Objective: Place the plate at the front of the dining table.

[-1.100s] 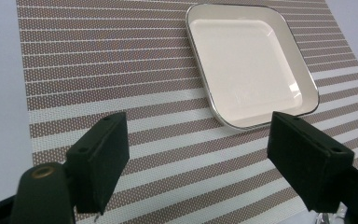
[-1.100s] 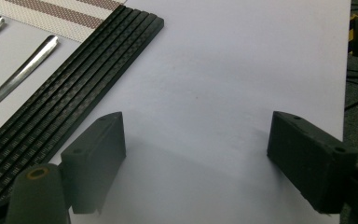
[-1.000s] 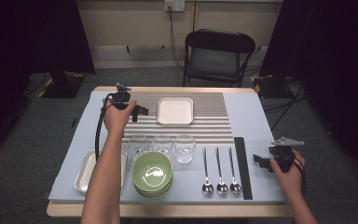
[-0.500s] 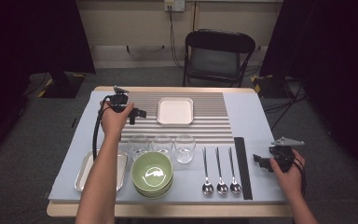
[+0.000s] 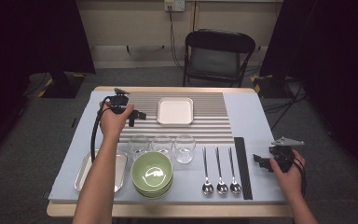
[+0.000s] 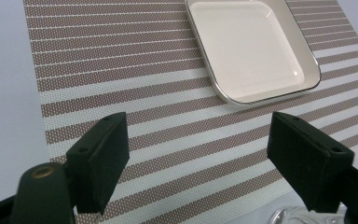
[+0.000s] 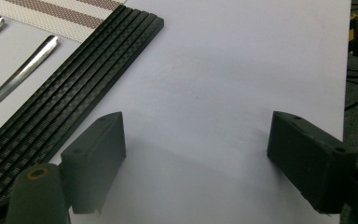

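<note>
Striped placemat (image 6: pixel 135 93) lies under left gripper (image 6: pixel 196 154), jaws wide, empty; square white plate (image 6: pixel 249 46) probably unbranded, just ahead. Right gripper (image 7: pixel 196 158) open, empty.

Empty square white tray (image 5: pixel 175 111), flat on the striped mat (image 5: pixel 214 128), far centre.

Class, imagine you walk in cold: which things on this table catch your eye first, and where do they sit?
The green bowl stands out at the near edge, with three clear glasses just behind it. A white square plate lies on the striped mat, and the left gripper, jaws open, hovers beside it over the mat.
</note>
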Available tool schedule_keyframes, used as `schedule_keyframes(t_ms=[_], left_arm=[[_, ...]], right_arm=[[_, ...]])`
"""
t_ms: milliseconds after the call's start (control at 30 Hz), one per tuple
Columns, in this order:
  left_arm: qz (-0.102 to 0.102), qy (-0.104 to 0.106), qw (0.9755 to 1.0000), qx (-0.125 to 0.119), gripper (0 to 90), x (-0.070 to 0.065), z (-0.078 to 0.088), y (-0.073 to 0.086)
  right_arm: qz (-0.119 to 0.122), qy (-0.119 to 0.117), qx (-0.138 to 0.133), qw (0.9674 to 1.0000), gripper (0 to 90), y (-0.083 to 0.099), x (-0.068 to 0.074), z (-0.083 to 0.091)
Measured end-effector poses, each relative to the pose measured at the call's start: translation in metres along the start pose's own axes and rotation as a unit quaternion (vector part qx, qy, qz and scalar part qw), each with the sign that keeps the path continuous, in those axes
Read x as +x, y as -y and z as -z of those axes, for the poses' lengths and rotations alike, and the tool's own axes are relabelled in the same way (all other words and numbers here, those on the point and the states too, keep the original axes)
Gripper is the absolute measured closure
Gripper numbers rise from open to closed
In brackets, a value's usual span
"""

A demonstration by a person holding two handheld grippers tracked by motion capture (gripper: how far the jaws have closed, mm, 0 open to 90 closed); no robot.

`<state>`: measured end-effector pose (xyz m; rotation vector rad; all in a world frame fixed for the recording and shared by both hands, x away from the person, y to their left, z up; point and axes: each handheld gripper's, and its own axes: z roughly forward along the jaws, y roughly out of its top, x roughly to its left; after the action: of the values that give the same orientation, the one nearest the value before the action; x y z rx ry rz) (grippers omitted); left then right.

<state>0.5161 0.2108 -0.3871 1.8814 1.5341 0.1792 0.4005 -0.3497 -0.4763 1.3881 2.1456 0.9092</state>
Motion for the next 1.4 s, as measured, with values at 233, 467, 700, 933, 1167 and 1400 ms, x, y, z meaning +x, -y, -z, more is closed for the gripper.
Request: schedule_keyframes(t_ms=[233,467,700,933,1167,1400], left_arm=[[-0.004,-0.004,1.0000,-0.002,21.0,0.002,0.005,0.004],[-0.004,-0.002,1.0000,0.004,20.1,0.006,0.007,0.009],[-0.016,0.003,0.9999,0.003,19.7,0.005,0.010,0.011],[-0.020,-0.005,0.9997,0.014,19.8,0.003,0.012,0.013],[-0.018,-0.012,0.9997,0.010,19.7,0.005,0.018,0.014],[-0.006,-0.014,0.9999,0.001,19.7,0.011,0.024,0.020]], right_arm=[[-0.001,0.001,0.000,1.0000,18.2,0.000,0.000,0.000],[0.000,0.000,0.000,1.0000,18.2,0.000,0.000,0.000],[0.000,0.000,0.000,1.0000,18.2,0.000,0.000,0.000],[0.000,0.000,0.000,1.0000,18.2,0.000,0.000,0.000],[0.000,0.000,0.000,1.0000,18.3,0.000,0.000,0.000],[0.001,0.001,0.000,1.0000,18.2,0.000,0.000,0.000]])
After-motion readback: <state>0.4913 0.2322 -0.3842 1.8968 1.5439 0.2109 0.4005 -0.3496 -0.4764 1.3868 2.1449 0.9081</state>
